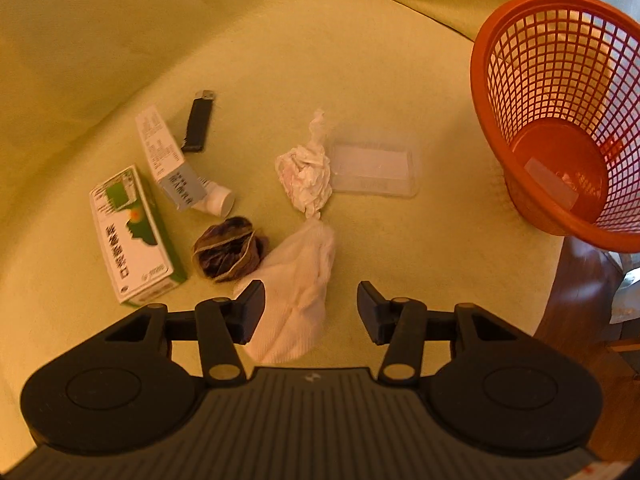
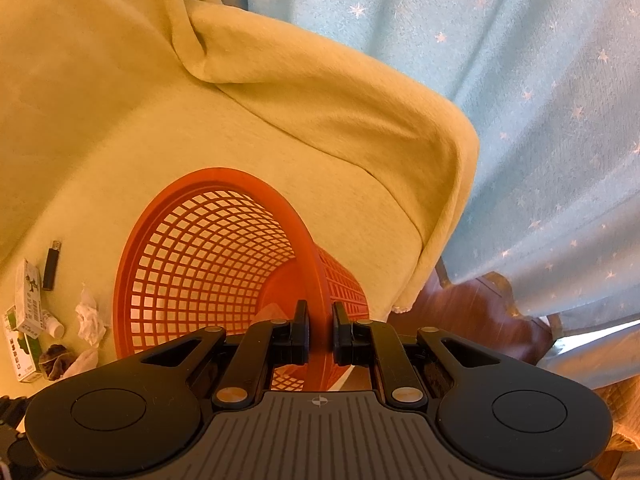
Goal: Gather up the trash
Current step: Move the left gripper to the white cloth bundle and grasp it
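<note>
My left gripper [image 1: 310,306] is open above a white cloth wad [image 1: 298,300] that lies between and just ahead of its fingers. Beyond it lie a crumpled tissue [image 1: 306,170], a brown crumpled wrapper [image 1: 228,248], a green-and-white box [image 1: 130,236], a grey-white box [image 1: 166,158] with a white tube cap [image 1: 218,200], a black lighter [image 1: 198,120] and a clear plastic lid [image 1: 374,170]. The orange mesh basket [image 1: 560,120] stands tilted at the right with a clear piece inside. My right gripper [image 2: 320,334] is shut on the basket's rim [image 2: 318,280].
Everything rests on a yellow-green blanket [image 1: 260,40] that folds up at the back. A dark wooden edge [image 1: 576,292] shows past the blanket at the right. A pale blue star-patterned curtain [image 2: 500,80] hangs behind the basket.
</note>
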Tool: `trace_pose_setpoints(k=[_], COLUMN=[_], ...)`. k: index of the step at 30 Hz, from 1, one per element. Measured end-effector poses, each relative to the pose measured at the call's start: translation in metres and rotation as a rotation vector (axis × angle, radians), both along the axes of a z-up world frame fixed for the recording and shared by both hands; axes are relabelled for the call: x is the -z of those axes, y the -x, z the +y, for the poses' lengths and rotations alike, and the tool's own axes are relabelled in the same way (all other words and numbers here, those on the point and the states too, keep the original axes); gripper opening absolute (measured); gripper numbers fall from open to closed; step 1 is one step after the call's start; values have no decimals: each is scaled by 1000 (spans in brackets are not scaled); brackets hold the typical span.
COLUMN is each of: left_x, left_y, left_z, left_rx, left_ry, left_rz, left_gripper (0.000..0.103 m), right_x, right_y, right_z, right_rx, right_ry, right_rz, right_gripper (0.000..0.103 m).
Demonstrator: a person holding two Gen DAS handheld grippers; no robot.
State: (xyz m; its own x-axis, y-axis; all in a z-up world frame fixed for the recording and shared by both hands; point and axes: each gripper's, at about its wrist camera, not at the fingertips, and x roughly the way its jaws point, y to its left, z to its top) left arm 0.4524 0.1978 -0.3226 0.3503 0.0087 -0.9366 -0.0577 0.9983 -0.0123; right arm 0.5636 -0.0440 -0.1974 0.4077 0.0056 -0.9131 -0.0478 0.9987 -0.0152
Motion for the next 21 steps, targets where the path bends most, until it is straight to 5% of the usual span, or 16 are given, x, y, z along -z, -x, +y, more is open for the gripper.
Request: trace_pose_setpoints(k=[5, 7, 10, 21], left_x=[10, 12, 9, -36], left_y=[-11, -13, -12, 3], left_z=[-5, -6, -5, 11], left_rx=[37, 49, 52, -30], left_ry=[-21, -48, -54, 30], left_rz=[2, 4, -10, -93], left_gripper=[36, 20, 8, 6], right_x=[-1, -1, -1, -1], right_y=[0, 0, 1, 1], right_z=[0, 0, -1, -4], right_rx=[-4, -7, -7, -12], right_ry=[-3, -1, -4, -16], right_rz=[1, 0, 0, -1], right_gripper=[7, 7, 7, 7])
